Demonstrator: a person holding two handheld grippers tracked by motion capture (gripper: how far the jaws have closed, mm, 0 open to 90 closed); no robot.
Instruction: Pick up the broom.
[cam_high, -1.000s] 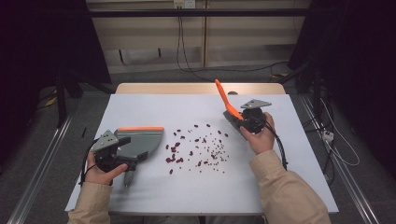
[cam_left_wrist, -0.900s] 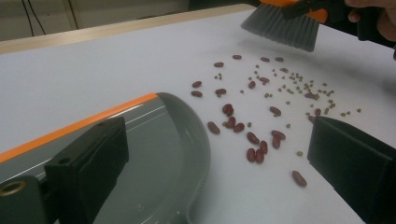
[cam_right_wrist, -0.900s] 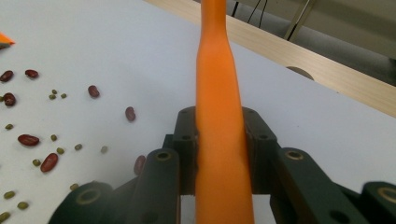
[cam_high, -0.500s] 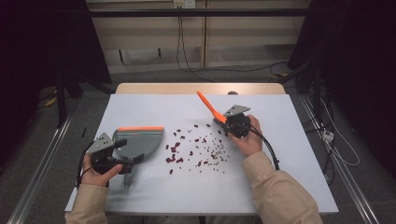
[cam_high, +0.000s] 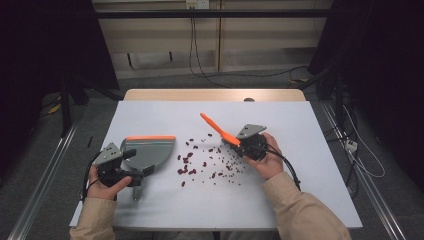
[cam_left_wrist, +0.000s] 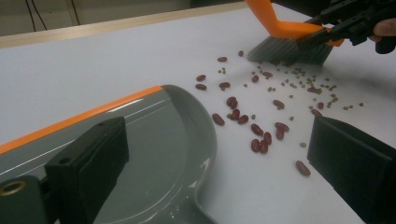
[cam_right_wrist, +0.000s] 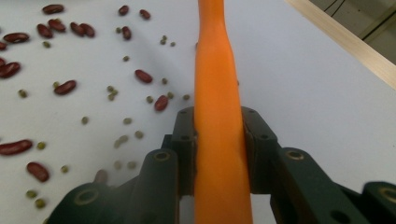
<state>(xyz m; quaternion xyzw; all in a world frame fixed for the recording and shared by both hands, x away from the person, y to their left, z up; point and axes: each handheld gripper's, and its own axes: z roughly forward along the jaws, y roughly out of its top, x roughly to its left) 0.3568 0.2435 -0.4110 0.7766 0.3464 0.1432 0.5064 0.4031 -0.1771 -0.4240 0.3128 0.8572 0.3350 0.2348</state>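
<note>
Lowered among the beans (cam_high: 207, 162), the right gripper's (cam_high: 239, 142) fingers clamp the orange brush (cam_high: 220, 129); the dustpan (cam_high: 147, 151) lies empty.

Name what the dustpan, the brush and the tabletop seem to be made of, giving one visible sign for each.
Dustpan: probably moulded plastic, glossy grey; light streaks reflect off its curved tray, and an orange strip lines its front edge.
Brush: smooth orange handle, likely plastic, uniform in colour; fine grey bristles, probably synthetic.
Tabletop: matt pale sheet, material unclear; a wood-coloured strip shows along its far edge.
</note>
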